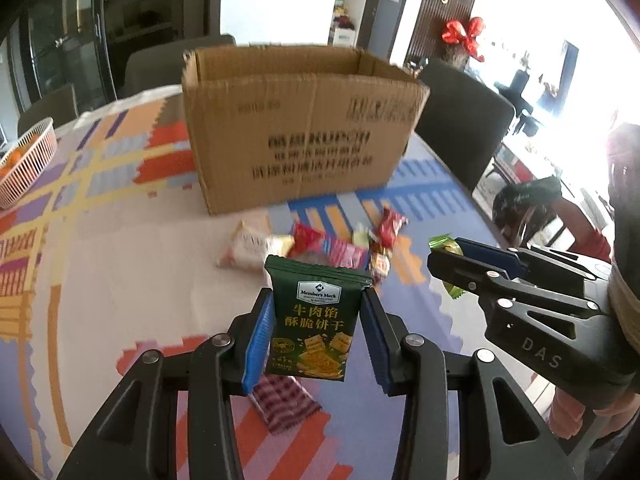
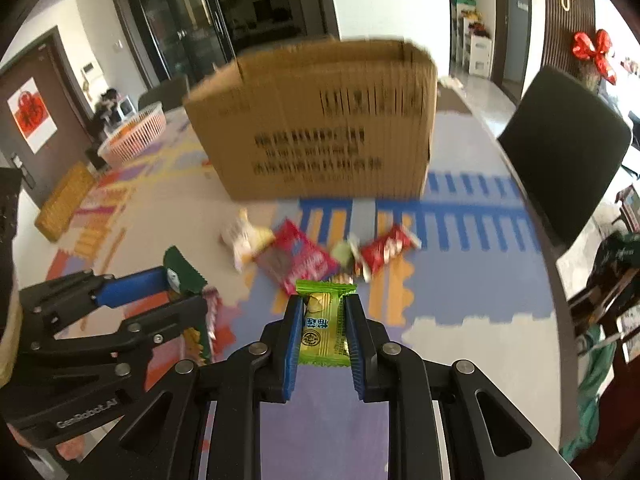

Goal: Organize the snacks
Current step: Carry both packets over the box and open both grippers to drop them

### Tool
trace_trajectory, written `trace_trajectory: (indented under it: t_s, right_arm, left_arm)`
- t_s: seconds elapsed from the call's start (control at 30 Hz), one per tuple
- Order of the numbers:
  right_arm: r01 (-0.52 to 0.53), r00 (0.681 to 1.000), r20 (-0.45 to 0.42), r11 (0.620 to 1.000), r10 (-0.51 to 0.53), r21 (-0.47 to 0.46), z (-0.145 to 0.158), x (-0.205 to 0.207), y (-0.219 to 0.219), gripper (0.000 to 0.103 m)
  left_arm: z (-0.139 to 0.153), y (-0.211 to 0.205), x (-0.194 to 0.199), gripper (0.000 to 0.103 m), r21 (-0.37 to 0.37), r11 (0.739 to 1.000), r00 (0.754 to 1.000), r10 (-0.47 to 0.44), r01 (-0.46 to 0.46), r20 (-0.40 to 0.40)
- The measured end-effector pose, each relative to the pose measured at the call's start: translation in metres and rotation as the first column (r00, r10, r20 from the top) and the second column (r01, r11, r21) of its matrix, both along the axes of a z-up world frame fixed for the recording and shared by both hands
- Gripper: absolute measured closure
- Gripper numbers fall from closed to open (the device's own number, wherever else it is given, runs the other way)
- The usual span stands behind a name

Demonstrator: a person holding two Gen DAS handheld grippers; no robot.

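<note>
You hold a dark green cracker packet (image 1: 310, 320) upright and a lime-green snack (image 2: 324, 326); more snacks (image 2: 296, 262) (red, pink, white) lie before the open cardboard box (image 1: 296, 128).

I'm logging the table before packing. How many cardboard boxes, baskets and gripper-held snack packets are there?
Cardboard box: 1
Basket: 1
Held snack packets: 2, the dark green packet in the left gripper and the light green packet in the right gripper
Total: 4
</note>
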State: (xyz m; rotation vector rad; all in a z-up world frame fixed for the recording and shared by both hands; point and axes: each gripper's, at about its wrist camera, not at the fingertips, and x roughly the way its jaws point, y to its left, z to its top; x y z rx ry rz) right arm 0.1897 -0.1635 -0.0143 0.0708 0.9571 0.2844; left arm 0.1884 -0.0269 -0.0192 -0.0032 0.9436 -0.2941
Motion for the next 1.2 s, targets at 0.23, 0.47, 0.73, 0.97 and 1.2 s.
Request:
trace_trajectory:
  t_s: [0.23, 0.47, 0.73, 0.97, 1.2]
  right_arm:
    - [0.014, 0.996, 0.090, 1.000, -0.016, 0.017, 0.034, 0.015, -0.002, 0.081]
    - [0.032, 0.984, 0.176, 0.999, -0.037, 0.033, 0.066, 0.035, -0.004, 0.081]
    - [0.033, 0.970, 0.237, 0.998, -0.044, 0.050, 0.097, 0.063, 0.000, 0.081]
    - [0.020, 0.971, 0.238, 0.998, -0.034, 0.061, 0.112, 0.095, 0.000, 0.081]
    - [0.009, 0.970, 0.243, 0.999, -0.022, 0.052, 0.118, 0.128, 0.001, 0.081]
  left_arm:
    - [0.033, 0.003, 0.015, 0.060, 0.008, 1.000, 0.996, 0.014, -0.014, 0.087]
    - [0.066, 0.007, 0.038, 0.060, 0.022, 0.999, 0.983, 0.031, -0.035, 0.180]
    - [0.093, 0.009, 0.074, 0.060, 0.029, 0.999, 0.974, 0.039, -0.046, 0.223]
    - [0.107, 0.009, 0.105, 0.060, 0.039, 0.998, 0.975, 0.043, -0.053, 0.219]
    - [0.110, 0.010, 0.142, 0.060, 0.035, 0.998, 0.977, 0.048, -0.056, 0.207]
